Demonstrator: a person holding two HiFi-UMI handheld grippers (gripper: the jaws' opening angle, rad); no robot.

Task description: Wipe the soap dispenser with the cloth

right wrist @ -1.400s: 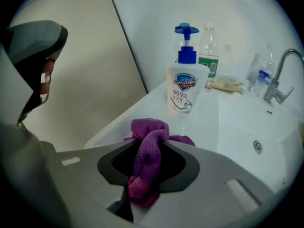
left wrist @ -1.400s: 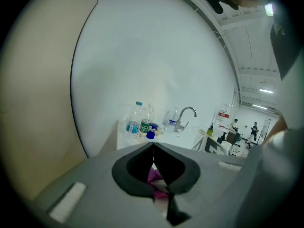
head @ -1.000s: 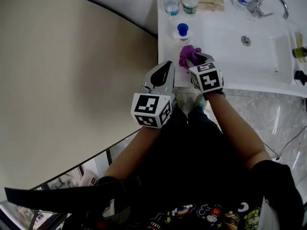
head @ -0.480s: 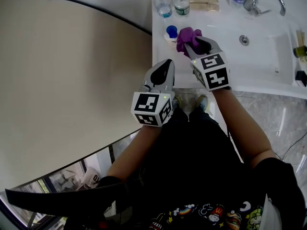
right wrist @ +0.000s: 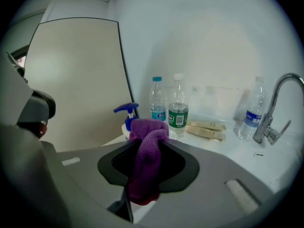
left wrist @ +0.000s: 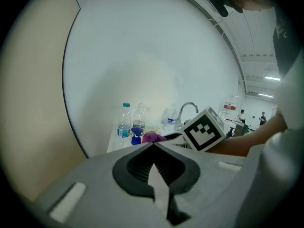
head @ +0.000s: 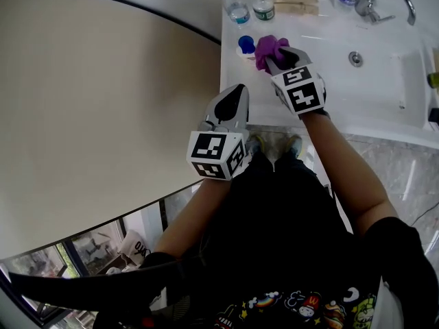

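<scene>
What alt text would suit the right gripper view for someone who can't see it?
The right gripper clamps a purple cloth near a blue-pump soap dispenser. Behind stand water bottles and a faucet on a white counter.

Head view looks down; gripper views face the faucet (head: 368, 7).

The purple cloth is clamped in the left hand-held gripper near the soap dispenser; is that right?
Not quite: the right gripper view shows the purple cloth clamped in the right hand-held gripper near the soap dispenser.
</scene>
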